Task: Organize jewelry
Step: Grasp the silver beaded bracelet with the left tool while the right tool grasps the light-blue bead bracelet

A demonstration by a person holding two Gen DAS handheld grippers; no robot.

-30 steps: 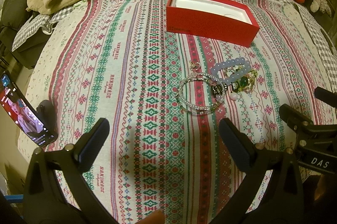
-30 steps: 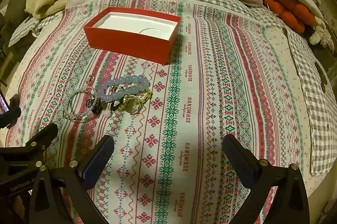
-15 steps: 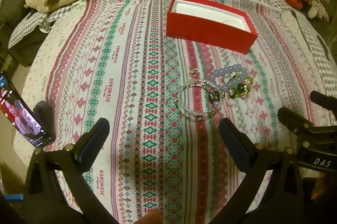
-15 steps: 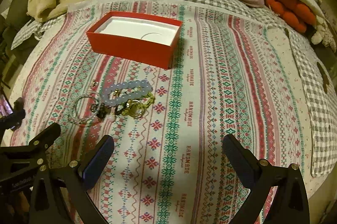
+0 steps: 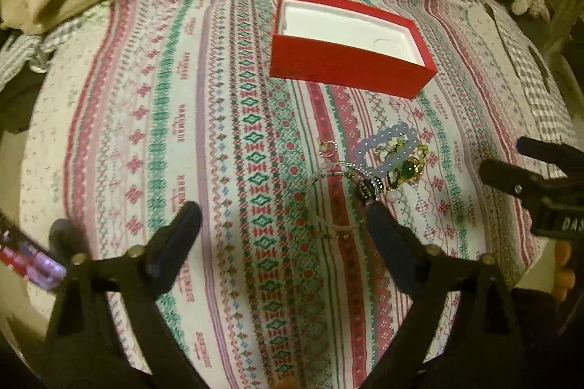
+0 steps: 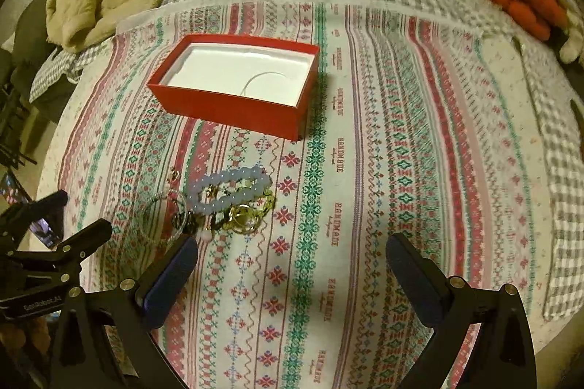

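Both tools hang above the patterned bedspread (image 6: 401, 170) with nothing in them; the left gripper (image 5: 281, 228) has its jaws spread wide, and the right gripper (image 6: 292, 254) likewise, empty cloth showing between each pair.

The jewelry lies loose on the bedspread in one small tangle, none of it boxed: a pale blue bead bracelet (image 6: 230, 188) overlapping a gold chain piece with a green stone (image 5: 405, 168); a thin silver bangle (image 5: 339, 199) touching that cluster on its left side; a small ring-like item (image 5: 327, 148) just apart, toward the box. The red box (image 6: 237, 86) stands open and farther up the bed, its white insert bare — well clear of the pile.

Governing relation: in the left wrist view the pile sits ahead and off to the right of the jaws, the bangle's near edge just beside the right-hand finger (image 5: 394, 250); in the right wrist view the pile sits ahead and to the left, just beyond the left-hand finger (image 6: 168, 279). Neither tool is centred on a piece. The bead bracelet is flattened into a long oval running roughly across both views, slightly skewed.

Judgement: the left gripper appears marginally nearer, with the bangle the most exposed item; either tool needs a sideways correction before closing — the overlaps risk dragging a neighbouring piece along.
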